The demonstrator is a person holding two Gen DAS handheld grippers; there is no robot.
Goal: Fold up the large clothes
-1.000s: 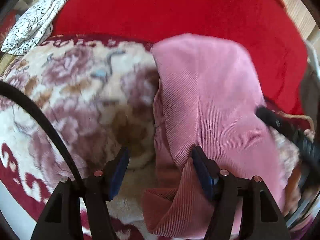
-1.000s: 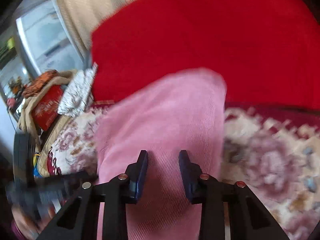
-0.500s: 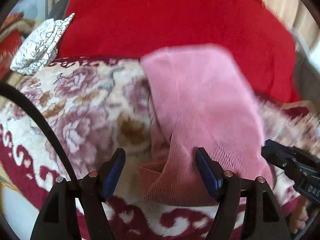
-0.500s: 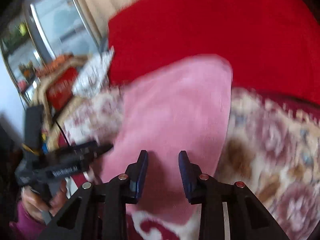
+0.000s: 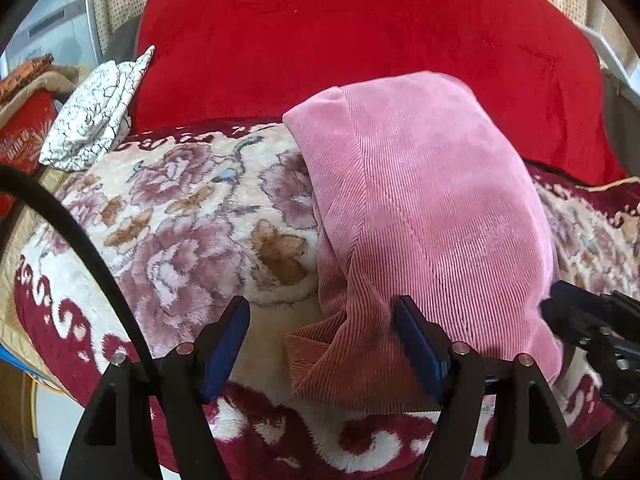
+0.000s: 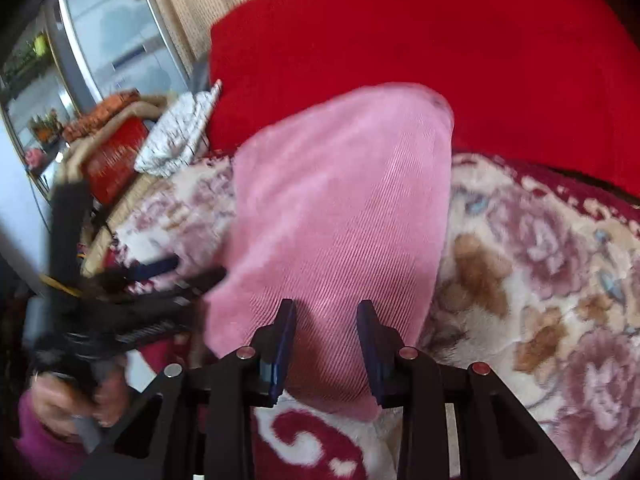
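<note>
A pink corduroy garment (image 5: 424, 208) lies folded in a long, rounded bundle on the floral blanket (image 5: 180, 220), its far end against the red cushion (image 5: 360, 32). A ribbed cuff corner sticks out at its near left. My left gripper (image 5: 321, 306) hangs open and wide over that corner, and its pads do not press the cloth. In the right wrist view the garment (image 6: 340, 208) runs away from my right gripper (image 6: 327, 307), which is open with a narrow gap just above the near end and pinches nothing. The left gripper (image 6: 152, 276) shows blurred at the left, held by a hand.
A white, crackle-patterned folded cloth (image 5: 92, 116) rests at the back left by the cushion. A red box (image 5: 20, 136) with stacked fabric stands past the blanket's left edge. A window (image 6: 112, 40) and beige curtain are behind. The right gripper (image 5: 592, 320) enters the left wrist view at the right.
Both grippers have drawn back toward the blanket's near edge, so more of the garment and blanket shows. The left jaws stand a little wider. The garment has stayed folded in place.
</note>
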